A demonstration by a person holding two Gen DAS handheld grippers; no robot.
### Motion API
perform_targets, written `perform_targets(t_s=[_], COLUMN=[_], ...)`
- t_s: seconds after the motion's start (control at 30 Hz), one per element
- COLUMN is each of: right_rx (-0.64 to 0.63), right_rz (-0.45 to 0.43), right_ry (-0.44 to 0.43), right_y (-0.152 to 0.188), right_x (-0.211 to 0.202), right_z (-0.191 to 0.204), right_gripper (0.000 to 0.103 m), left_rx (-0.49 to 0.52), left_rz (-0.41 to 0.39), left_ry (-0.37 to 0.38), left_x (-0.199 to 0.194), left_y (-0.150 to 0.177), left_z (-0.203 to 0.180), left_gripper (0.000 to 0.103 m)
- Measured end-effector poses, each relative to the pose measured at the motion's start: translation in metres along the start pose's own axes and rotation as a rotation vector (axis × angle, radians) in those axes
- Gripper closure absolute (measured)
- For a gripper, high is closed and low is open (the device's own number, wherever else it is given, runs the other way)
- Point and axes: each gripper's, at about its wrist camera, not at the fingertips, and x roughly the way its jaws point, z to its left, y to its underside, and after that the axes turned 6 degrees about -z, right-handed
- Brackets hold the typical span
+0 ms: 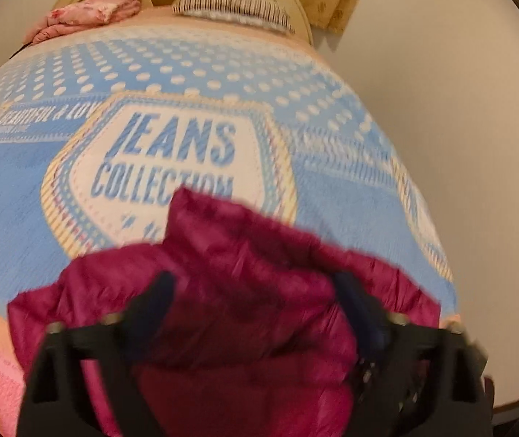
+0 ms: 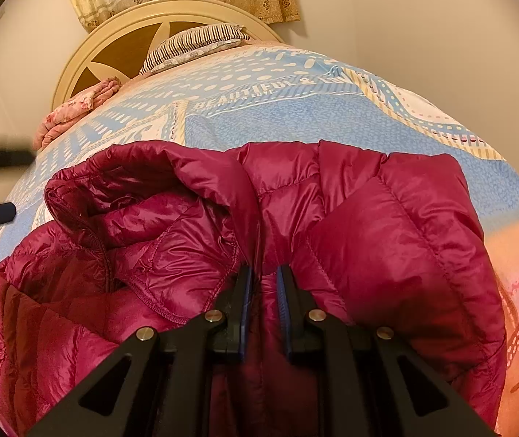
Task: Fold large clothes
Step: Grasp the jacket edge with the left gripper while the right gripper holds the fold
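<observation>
The bed [image 2: 332, 116] carried the magenta puffer jacket [image 2: 387, 225], bunched at its near end. The right gripper [image 2: 262, 276] held a central ridge of it in narrow jaws. The left gripper [image 1: 256, 284] hung above with jaws wide (nothing gripped). Advice: take an outer edge, draw it flat, then fold.

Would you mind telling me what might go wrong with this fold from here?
1. The right gripper pinches only a thin fold of the slick, puffy jacket, so the fabric may slip out if pulled.
2. The left gripper has its jaws wide open over the jacket; closing now could bunch up several layers.
3. The hood lies crumpled and may get folded in unevenly.
</observation>
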Motion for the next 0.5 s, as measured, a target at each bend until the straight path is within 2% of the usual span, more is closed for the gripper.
perform_targets(t_s=[0.1,0.2,0.27,0.3,0.33,0.37,0.5], right_rx=[0.002,0.007,0.008,0.008,0.008,0.008,0.007], right_rz=[0.0,-0.001,-0.001,-0.001,-0.001,-0.001,0.0], right_ry=[-0.002,-0.006,-0.007,-0.007,-0.007,-0.007,-0.006], right_y=[0.0,0.0,0.0,0.0,0.0,0.0,0.0], right_x=[0.0,0.0,0.0,0.0,0.0,0.0,0.0], right_z=[0.0,-0.001,-0.002,-0.002,-0.002,-0.002,-0.002], right_gripper=[0.089,0.089,0.089,0.089,0.089,0.089,0.089], left_rx=[-0.056,-0.07,-0.045,-0.03,-0.019,-0.01,0.008], left_rz=[0.083,0.135,0.173,0.185,0.189,0.189,0.088], left_ry=[-0.037,-0.157,-0.197,-0.209,-0.206,-0.198,-0.2], left_x=[0.022,0.041,0.056,0.063,0.065,0.065,0.036], left_y=[-0.007,-0.002,0.006,0.01,0.014,0.017,0.025], left_z=[-0.001,-0.002,-0.002,-0.001,0.001,0.002,0.012], left_gripper=[0.008,0.026,0.035,0.049,0.075,0.087,0.089])
